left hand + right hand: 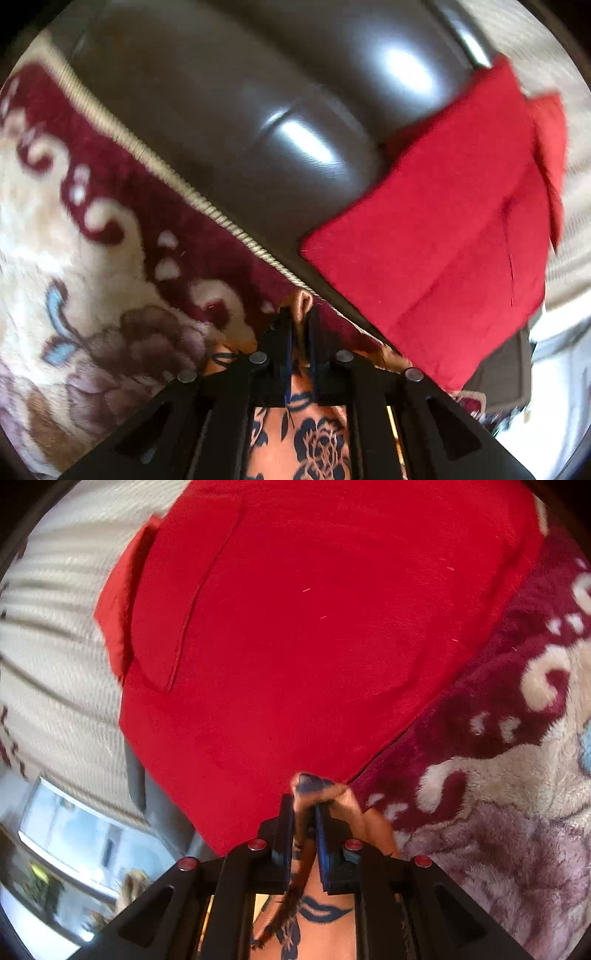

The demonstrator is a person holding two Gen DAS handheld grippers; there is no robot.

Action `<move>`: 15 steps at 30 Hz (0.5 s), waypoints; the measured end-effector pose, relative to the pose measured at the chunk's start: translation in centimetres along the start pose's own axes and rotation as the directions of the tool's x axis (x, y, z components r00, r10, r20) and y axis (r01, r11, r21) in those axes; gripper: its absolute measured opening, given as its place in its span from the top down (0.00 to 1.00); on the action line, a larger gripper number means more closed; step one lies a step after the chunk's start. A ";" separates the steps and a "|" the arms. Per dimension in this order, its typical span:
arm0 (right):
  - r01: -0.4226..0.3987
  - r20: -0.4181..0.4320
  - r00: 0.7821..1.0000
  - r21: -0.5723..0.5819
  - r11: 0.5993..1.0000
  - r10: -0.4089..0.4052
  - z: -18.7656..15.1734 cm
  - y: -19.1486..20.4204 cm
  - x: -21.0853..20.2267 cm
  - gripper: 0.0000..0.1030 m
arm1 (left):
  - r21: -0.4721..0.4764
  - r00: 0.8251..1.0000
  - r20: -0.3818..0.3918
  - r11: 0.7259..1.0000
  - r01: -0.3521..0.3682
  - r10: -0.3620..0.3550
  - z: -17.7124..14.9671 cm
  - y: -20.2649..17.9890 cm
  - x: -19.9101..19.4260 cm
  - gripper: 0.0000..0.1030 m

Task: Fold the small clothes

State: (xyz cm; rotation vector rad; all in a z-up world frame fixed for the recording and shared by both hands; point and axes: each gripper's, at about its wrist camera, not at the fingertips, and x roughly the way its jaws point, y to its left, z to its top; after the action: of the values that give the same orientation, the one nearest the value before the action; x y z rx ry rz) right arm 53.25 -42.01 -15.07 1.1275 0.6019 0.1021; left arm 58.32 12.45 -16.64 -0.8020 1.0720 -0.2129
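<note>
Between both pairs of tongs hangs the orange floral garment (314,435); the left tongs (298,325) are clamped on one edge, the right tongs (304,808) on another; keep both grips firm and the span taut, matching corners before laying it down; red cushion (314,627) lies close ahead over the patterned blanket (92,240), crowding the landing spot.

The left gripper (298,319) angles downward, its fingers (282,332) pinched on orange floral cloth (317,435); the right gripper (304,808) likewise clamps the cloth.
</note>
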 end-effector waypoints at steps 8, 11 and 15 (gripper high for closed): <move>-0.013 0.060 0.998 0.018 1.000 0.012 0.4 1.1 -3.9 0.11 | 0.028 0.983 0.184 1.000 0.010 -0.015 -2.0 0.6 -6.7 0.51; 0.042 0.027 0.999 -0.100 0.994 -0.039 -0.8 3.3 -4.8 0.12 | 0.164 0.992 0.123 0.986 -0.019 -0.002 -4.7 -0.9 -8.3 0.50; 0.113 -0.054 0.988 -0.358 0.927 -0.142 -4.3 7.4 -4.7 0.30 | 0.389 0.993 0.013 0.914 -0.117 0.121 -9.1 -4.0 -7.2 0.48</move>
State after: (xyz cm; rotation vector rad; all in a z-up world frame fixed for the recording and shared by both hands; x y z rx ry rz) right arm 48.72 -36.96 -8.02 0.7345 0.6952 0.1379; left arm 47.95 9.04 -11.03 -0.3752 1.0421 -0.3165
